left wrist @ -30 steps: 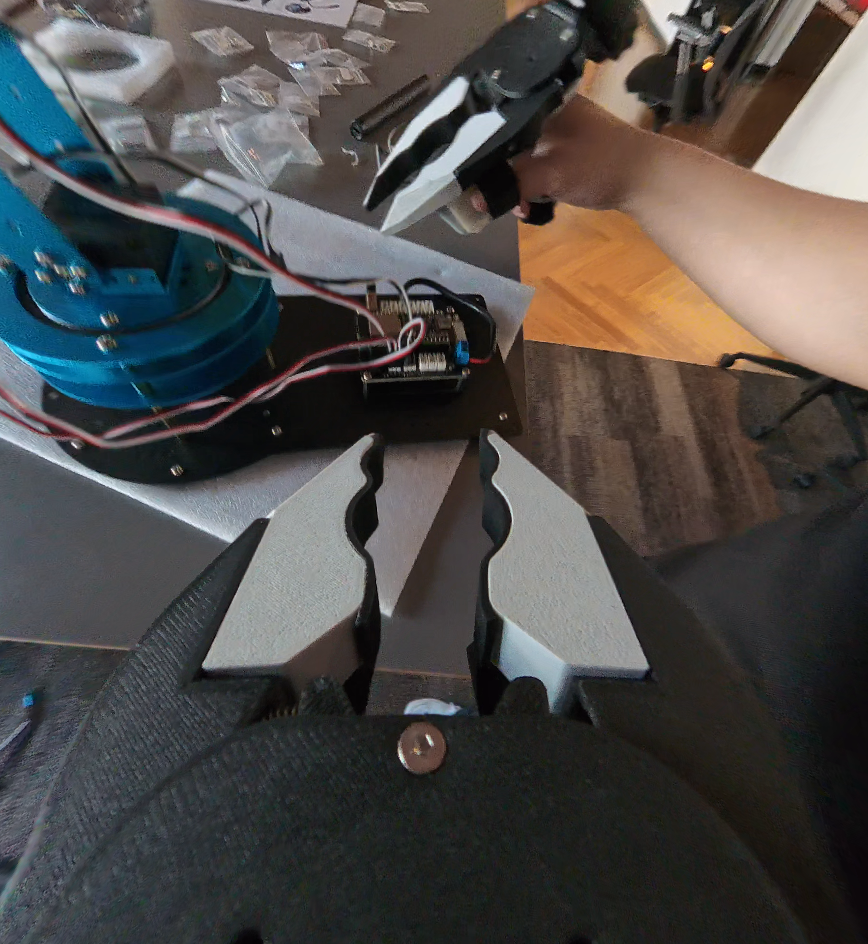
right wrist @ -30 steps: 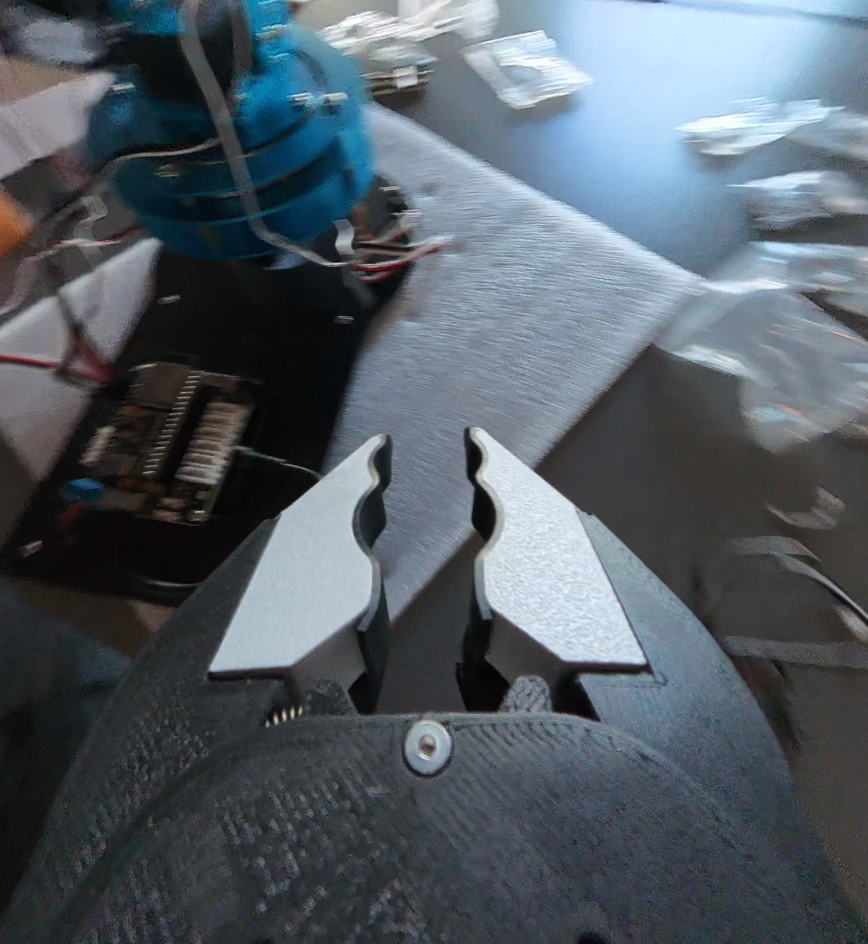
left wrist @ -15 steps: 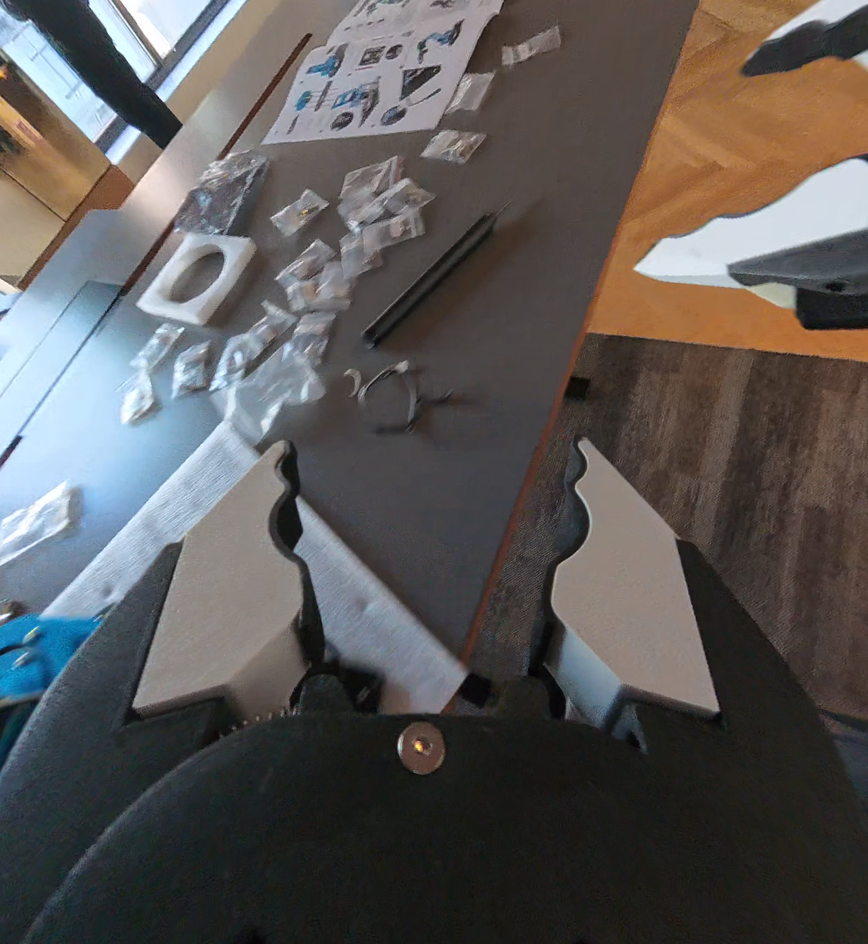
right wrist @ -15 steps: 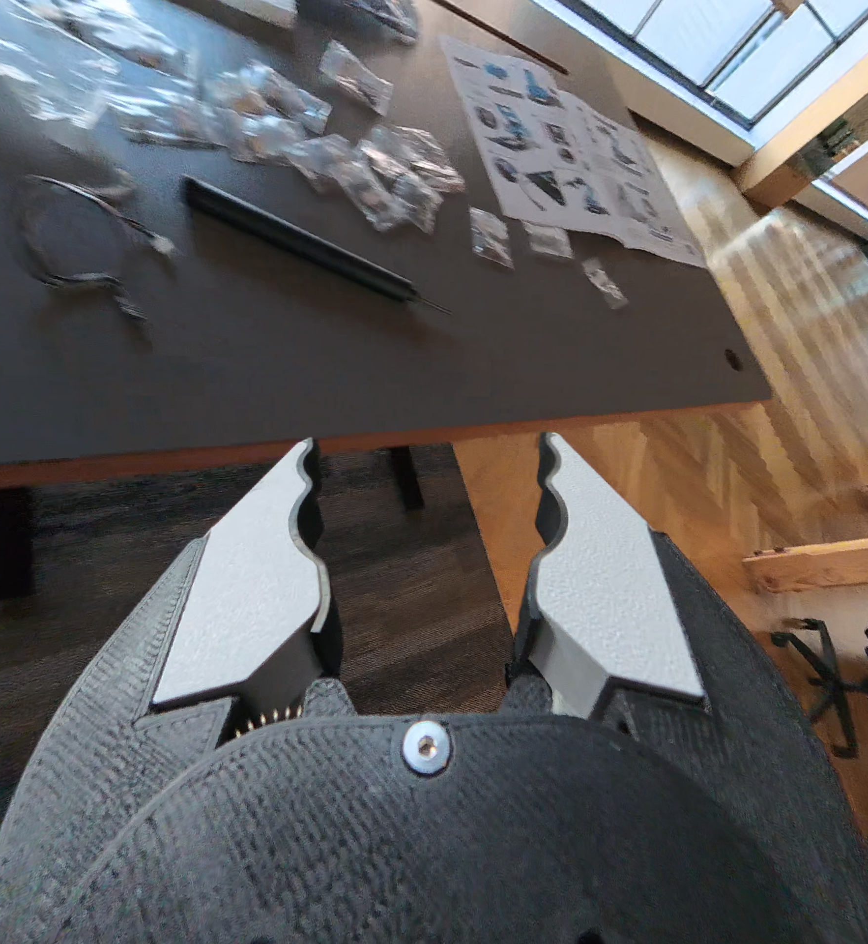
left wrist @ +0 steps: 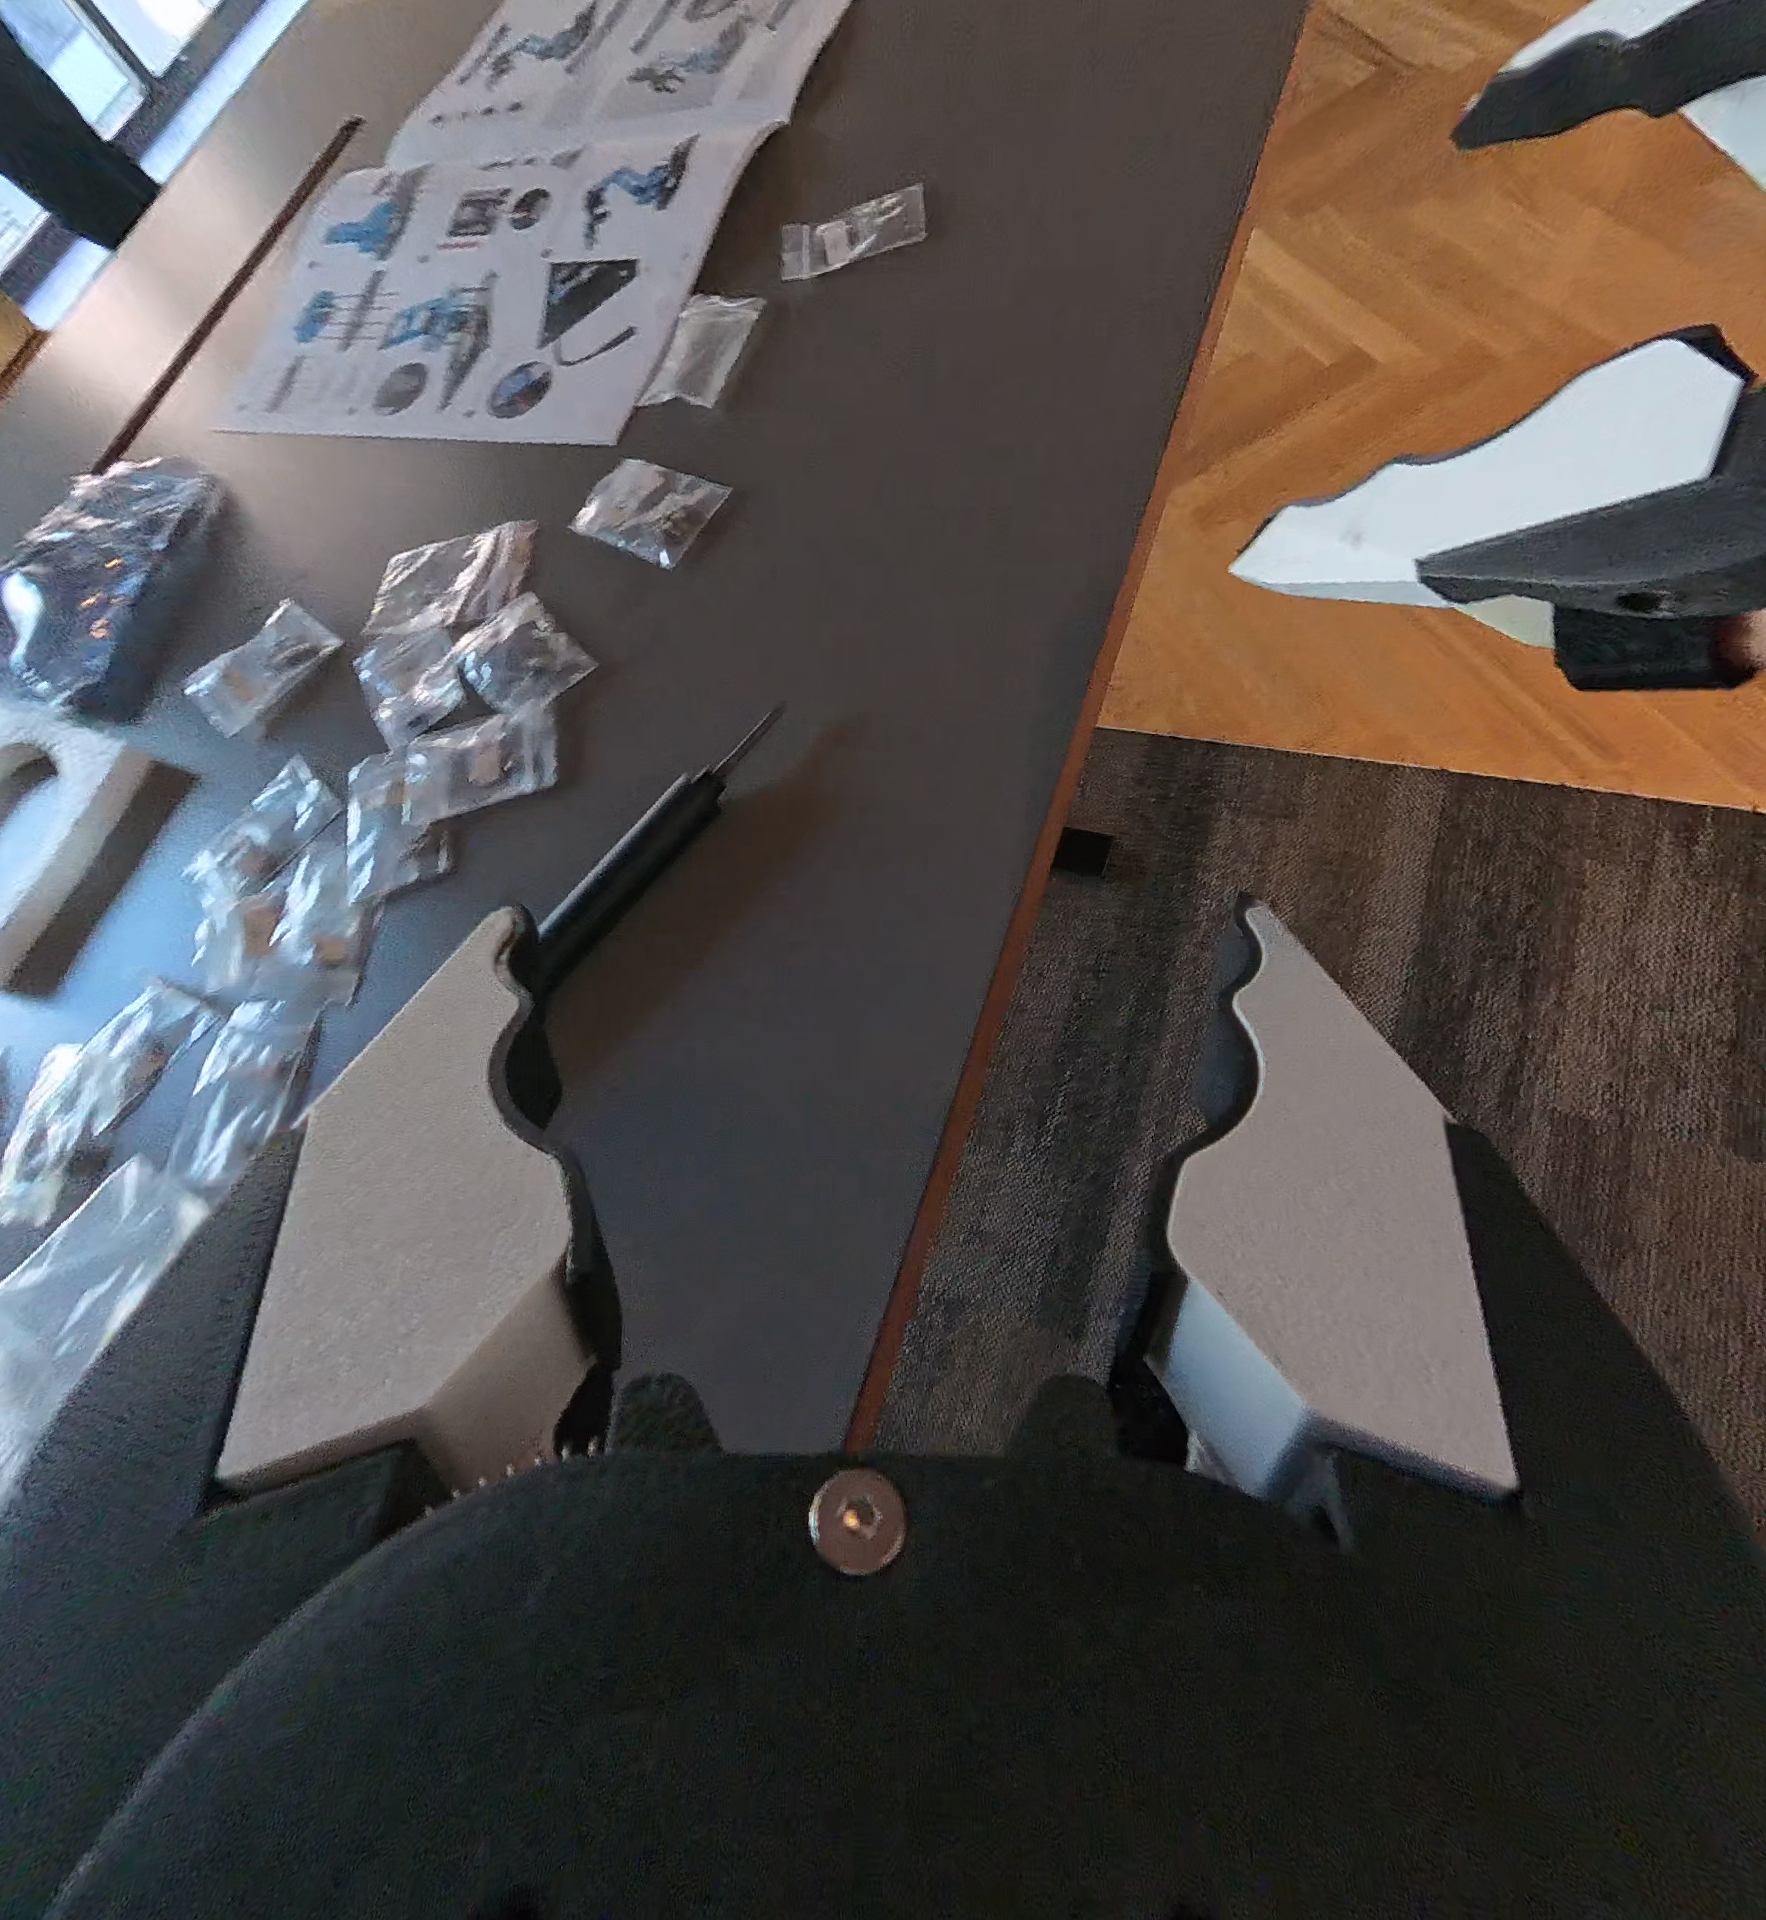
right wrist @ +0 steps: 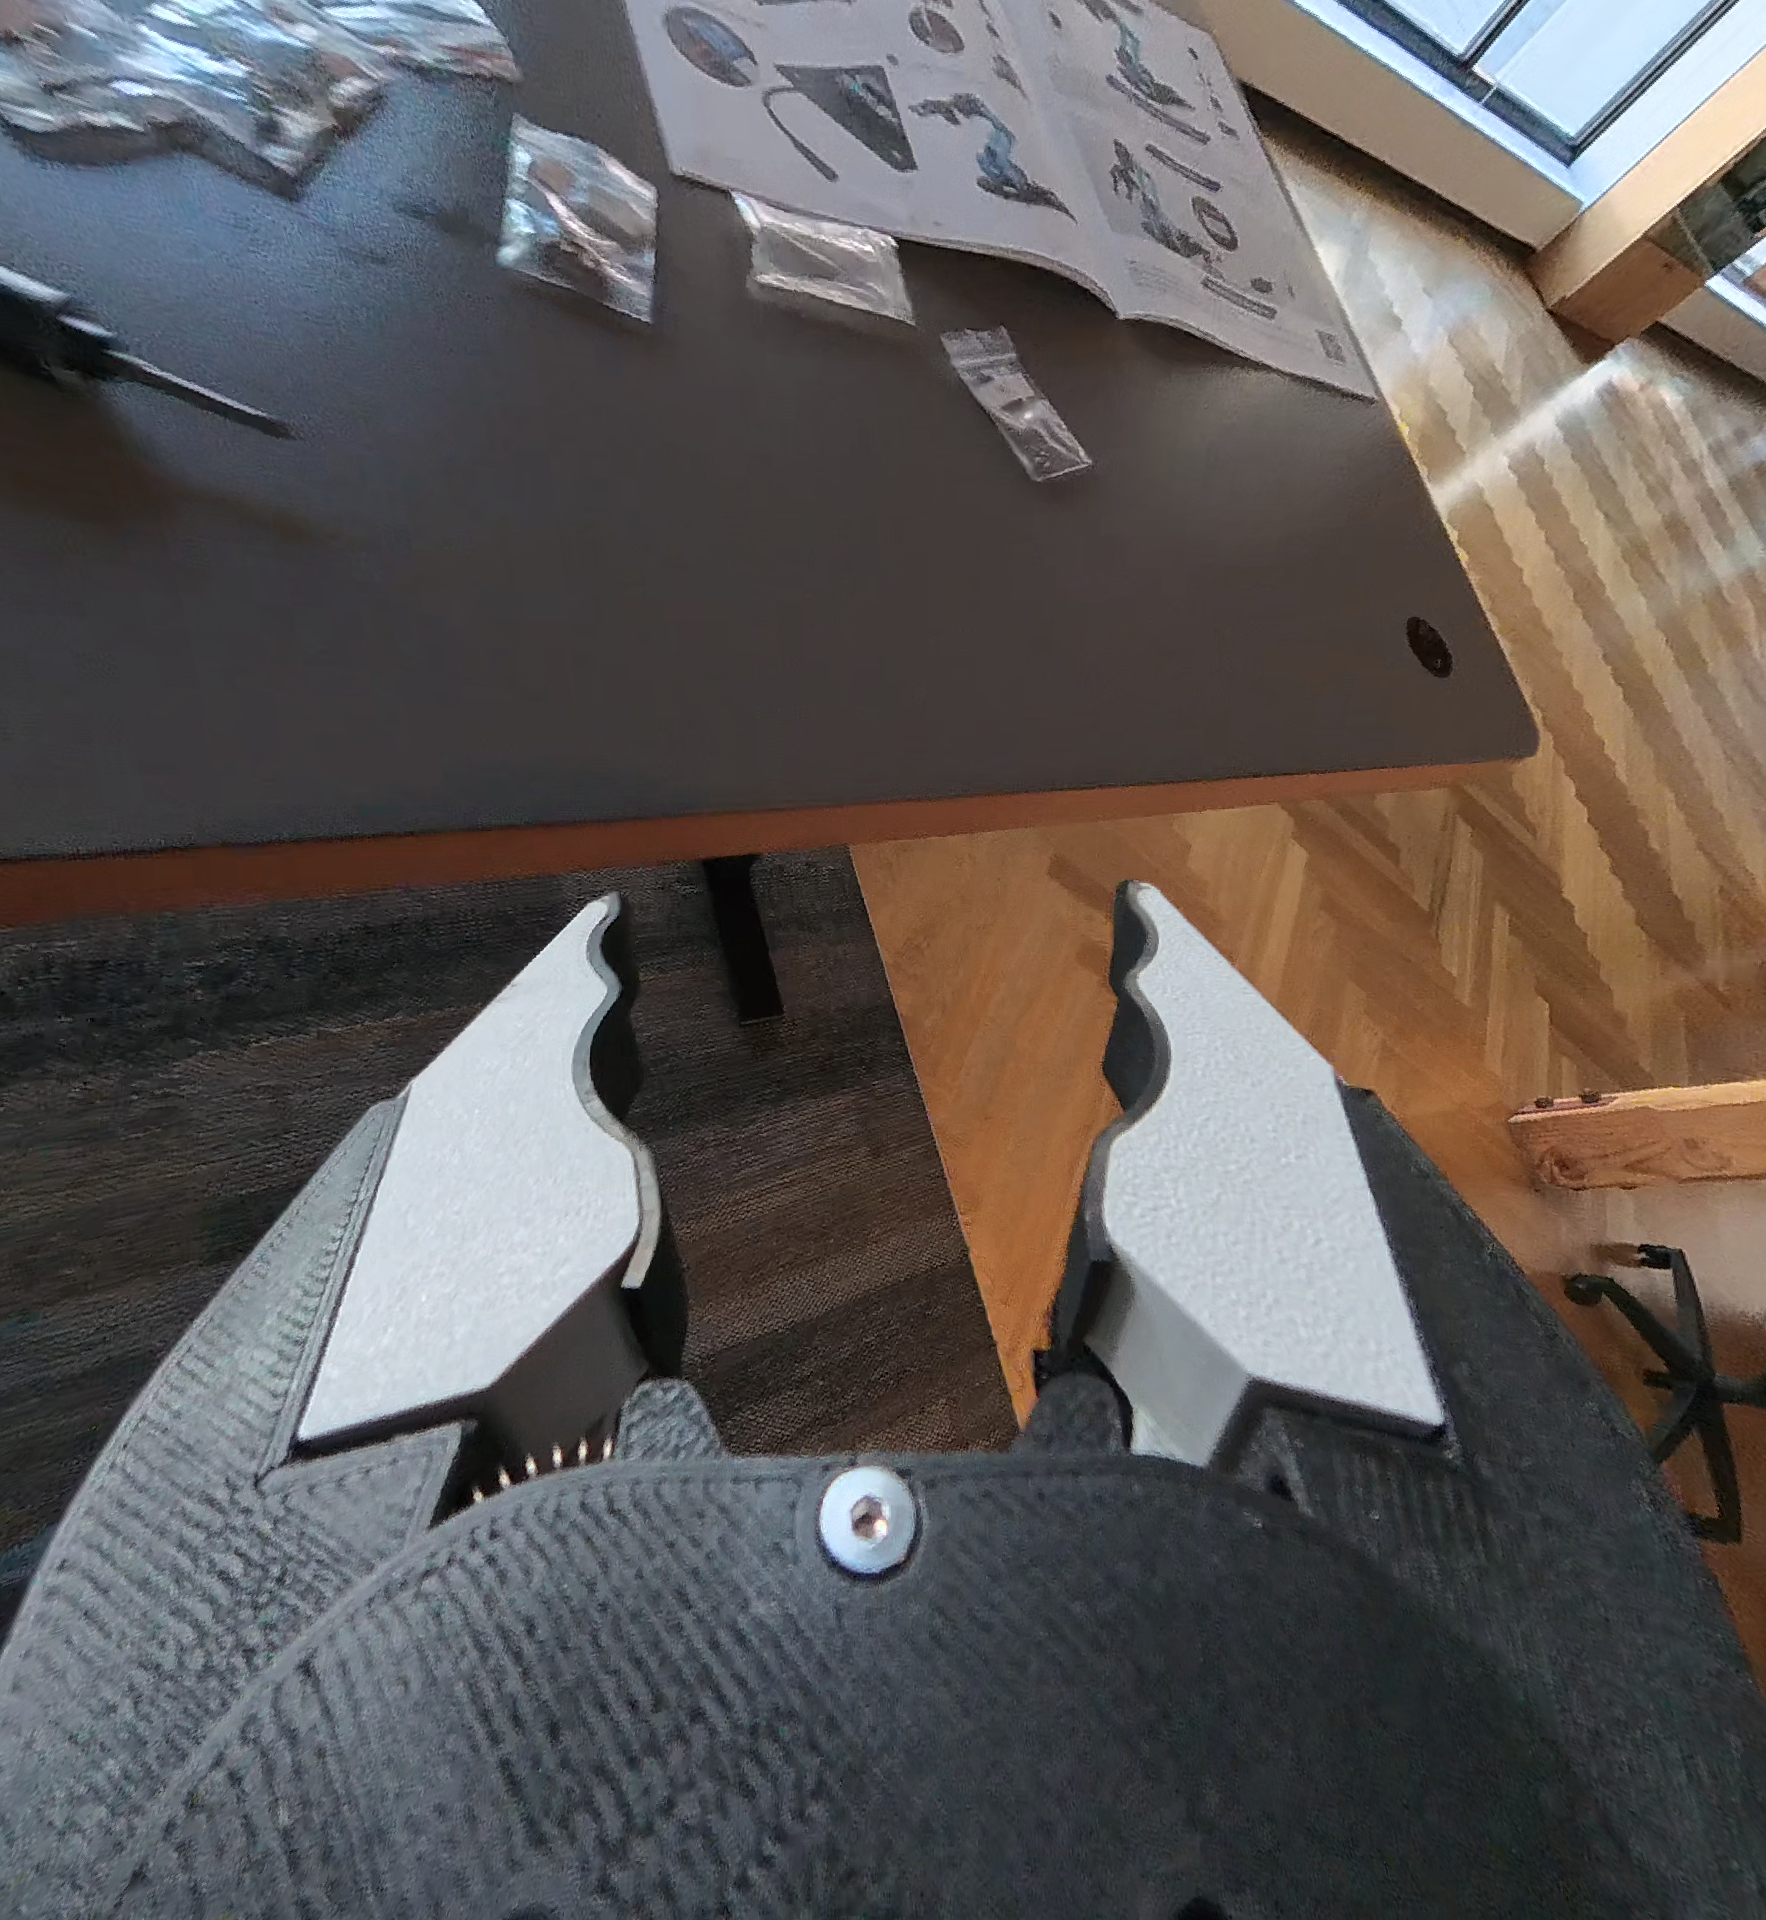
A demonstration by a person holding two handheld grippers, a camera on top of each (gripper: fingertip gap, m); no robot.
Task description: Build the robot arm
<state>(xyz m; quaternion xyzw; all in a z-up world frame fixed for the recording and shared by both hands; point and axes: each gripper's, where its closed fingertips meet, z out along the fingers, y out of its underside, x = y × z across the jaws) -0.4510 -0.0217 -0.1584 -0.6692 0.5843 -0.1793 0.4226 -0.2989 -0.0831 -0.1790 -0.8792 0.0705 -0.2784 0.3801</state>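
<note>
1. My left gripper (left wrist: 874, 925) is spread wide and holds nothing. It hangs over the edge of the dark table (left wrist: 920, 520), with one finger above the table top and the other out past the edge, over the gray carpet (left wrist: 1481, 987).
2. My right gripper (right wrist: 863, 904) is spread wide too, and it is empty. It hangs off the table, out past the edge, over the carpet and the wood floor (right wrist: 1585, 623).
3. In the left wrist view my right gripper (left wrist: 1513, 312) shows far off the table, above the wood floor, with its fingers apart.
4. The thing nearest my left gripper is a thin black screwdriver (left wrist: 640, 862). It lies flat on the table, and its handle end goes behind my left finger tip.
5. Small clear bags (left wrist: 463, 707) with little parts lie in a bunch on the table, on the far side of the screwdriver from the edge.
6. A white foam block (left wrist: 58, 852) with a hole in it lies on the table past the bags.
7. A paper booklet (left wrist: 505, 270) with pictures lies open at the far end of the table.
8. Three more clear bags lie beside the booklet, and one (right wrist: 1014, 416) lies closest to the table edge.
</note>
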